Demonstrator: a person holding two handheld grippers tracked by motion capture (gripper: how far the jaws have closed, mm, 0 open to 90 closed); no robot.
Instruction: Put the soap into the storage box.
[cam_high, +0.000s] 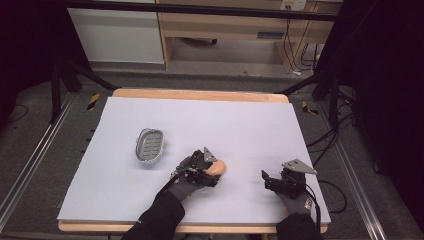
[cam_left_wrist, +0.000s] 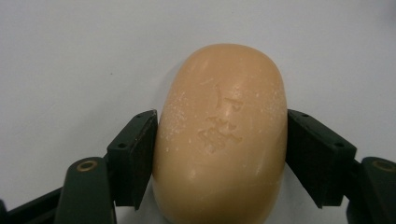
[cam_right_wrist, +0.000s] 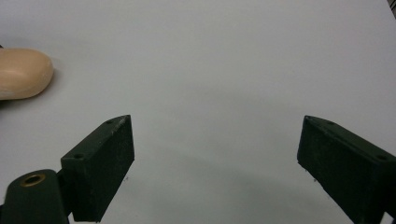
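An oval peach-coloured soap bar (cam_left_wrist: 222, 135) with a stamped mark lies on the white table cover. My left gripper (cam_left_wrist: 222, 156) is shut on it, one black jaw pressed to each long side. From above, the soap bar (cam_high: 218, 167) pokes out to the right of the left gripper (cam_high: 213, 172), near the table's front middle. My right gripper (cam_high: 268, 180) rests at the front right, open, with bare cover between its jaws. In the right gripper view the right gripper (cam_right_wrist: 215, 158) stands wide apart and the soap bar (cam_right_wrist: 21, 72) lies far left.
A grey oval soap dish (cam_high: 149, 145) with a slotted bottom sits on the white cover (cam_high: 235, 120) to the left of the left hand. The wooden table edge (cam_high: 200, 94) runs along the back. Black frame legs and cables stand beside the table.
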